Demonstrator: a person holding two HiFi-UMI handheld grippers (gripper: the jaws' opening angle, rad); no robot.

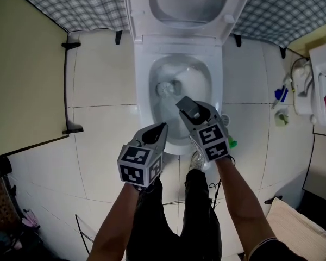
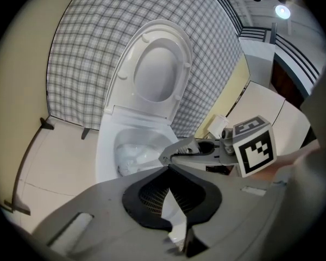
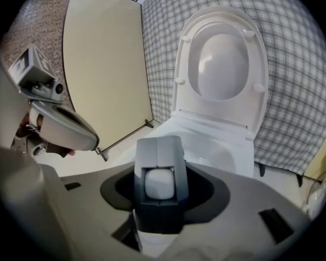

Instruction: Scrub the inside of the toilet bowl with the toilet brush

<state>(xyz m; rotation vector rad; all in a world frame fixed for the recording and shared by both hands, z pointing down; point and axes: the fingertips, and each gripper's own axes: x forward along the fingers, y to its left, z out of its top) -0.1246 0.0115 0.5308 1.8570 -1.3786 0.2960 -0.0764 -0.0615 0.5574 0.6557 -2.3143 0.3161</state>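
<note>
The toilet brush [image 1: 165,87] has its bristle head down in the toilet bowl [image 1: 202,74], toward nine o'clock of the basin. The right gripper [image 1: 189,106] is clamped on the white handle [image 3: 160,184], reaching in from five o'clock, forearm angled down over the front rim. It looks a light tool with a stiff shaft, likely slick when wet, so a grip high on the handle suits. The left gripper [image 1: 158,130] hangs at seven o'clock, jaws together, holding nothing.
</note>
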